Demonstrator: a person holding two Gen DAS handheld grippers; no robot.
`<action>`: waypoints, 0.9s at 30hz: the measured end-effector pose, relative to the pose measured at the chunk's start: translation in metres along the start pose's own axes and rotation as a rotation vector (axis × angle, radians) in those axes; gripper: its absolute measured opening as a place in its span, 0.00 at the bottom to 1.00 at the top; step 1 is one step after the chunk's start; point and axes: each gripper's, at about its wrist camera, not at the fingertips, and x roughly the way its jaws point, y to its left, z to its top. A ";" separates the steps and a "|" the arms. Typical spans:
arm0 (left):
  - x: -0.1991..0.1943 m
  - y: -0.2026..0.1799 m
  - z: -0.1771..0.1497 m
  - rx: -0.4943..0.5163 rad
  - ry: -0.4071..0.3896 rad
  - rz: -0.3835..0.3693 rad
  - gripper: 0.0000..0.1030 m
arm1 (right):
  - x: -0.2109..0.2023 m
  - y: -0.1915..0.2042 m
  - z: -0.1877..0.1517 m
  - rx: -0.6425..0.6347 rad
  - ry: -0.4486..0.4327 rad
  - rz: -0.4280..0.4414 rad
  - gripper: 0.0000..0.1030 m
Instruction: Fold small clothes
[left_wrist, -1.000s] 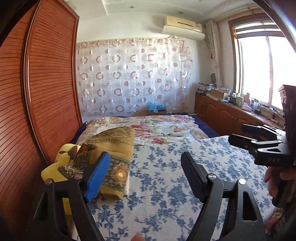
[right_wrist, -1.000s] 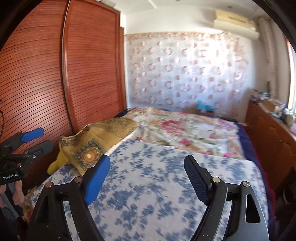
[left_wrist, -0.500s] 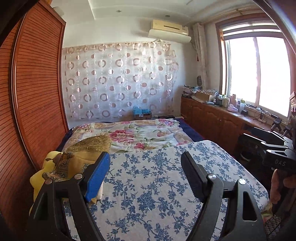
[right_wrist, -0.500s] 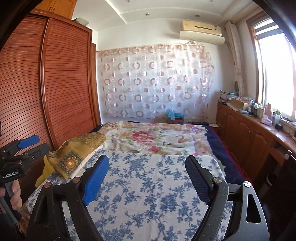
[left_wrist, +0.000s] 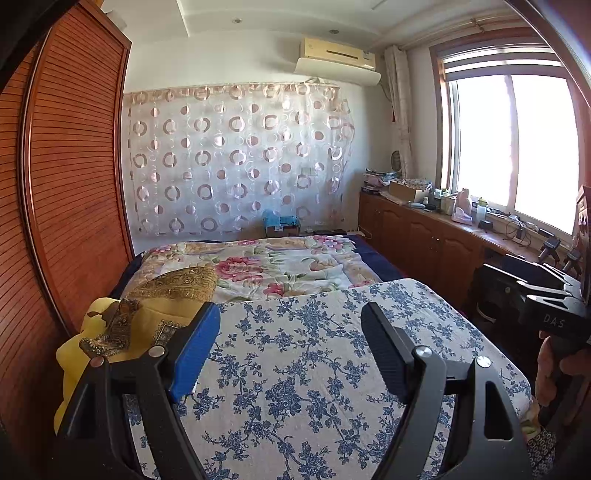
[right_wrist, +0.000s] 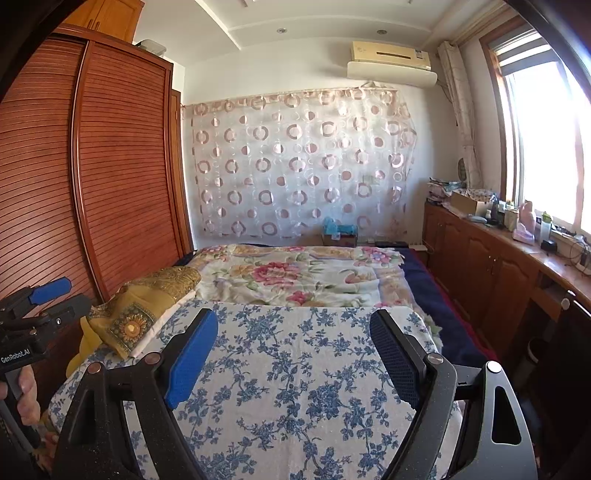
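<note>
My left gripper (left_wrist: 288, 328) is open and empty, held above a blue-flowered white cloth (left_wrist: 314, 362) spread flat on the bed. My right gripper (right_wrist: 295, 332) is open and empty above the same cloth (right_wrist: 295, 369). The right gripper shows at the right edge of the left wrist view (left_wrist: 524, 280). The left gripper shows at the left edge of the right wrist view (right_wrist: 62, 295). A gold patterned fabric pile (left_wrist: 147, 314) lies on the bed's left side, also in the right wrist view (right_wrist: 147, 306). I see no small garment in either gripper.
A pink-flowered quilt (left_wrist: 277, 266) covers the far half of the bed. A slatted wooden wardrobe (left_wrist: 66, 184) stands close on the left. A wooden cabinet (left_wrist: 424, 236) with clutter runs along the right under the window. A circle-patterned curtain (left_wrist: 236, 158) hangs at the back.
Both grippers have tilted upward and pulled back, so more of the room and ceiling shows. Both stay open and empty. The cloths have not moved.
</note>
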 end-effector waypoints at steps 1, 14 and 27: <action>0.000 0.000 0.000 0.000 -0.001 0.000 0.77 | 0.002 -0.003 0.000 0.002 0.000 0.000 0.83; -0.001 0.004 0.001 -0.006 0.003 0.016 0.77 | 0.007 -0.018 0.002 0.010 -0.001 0.005 0.83; -0.001 0.006 0.000 -0.007 0.004 0.017 0.77 | 0.007 -0.023 0.001 0.006 -0.003 0.009 0.83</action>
